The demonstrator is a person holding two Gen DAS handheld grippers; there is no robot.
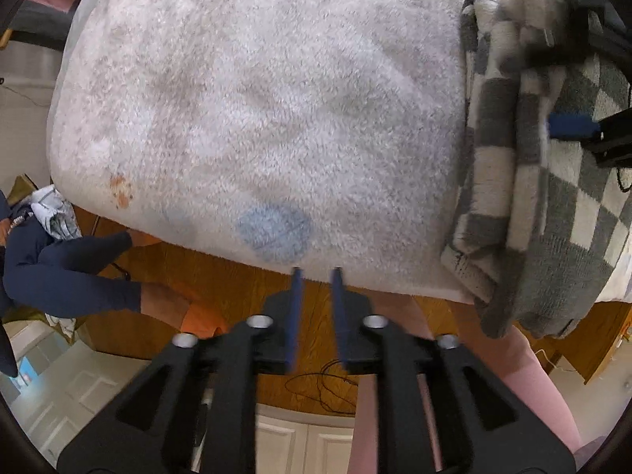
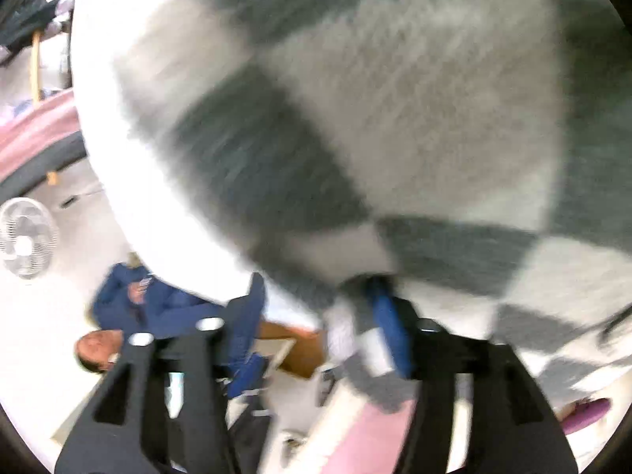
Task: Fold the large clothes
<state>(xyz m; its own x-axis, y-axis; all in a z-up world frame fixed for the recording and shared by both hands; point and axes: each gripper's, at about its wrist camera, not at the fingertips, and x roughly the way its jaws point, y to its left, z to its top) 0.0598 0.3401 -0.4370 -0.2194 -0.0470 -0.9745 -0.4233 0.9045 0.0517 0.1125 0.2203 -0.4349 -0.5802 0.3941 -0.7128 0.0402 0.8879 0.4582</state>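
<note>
Checkered garment (image 2: 395, 118) fills right view; left shows fleece bedcover (image 1: 256, 98).

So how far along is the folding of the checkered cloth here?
Partly done: the checkered cloth lies doubled in loose layers on the white fleece cover. In hand: nothing; the left gripper is open and empty at the cover's edge, the right gripper open against the cloth. Left: the bundle is lumpy and hangs over the edge, so probably squaring and more folds.
</note>
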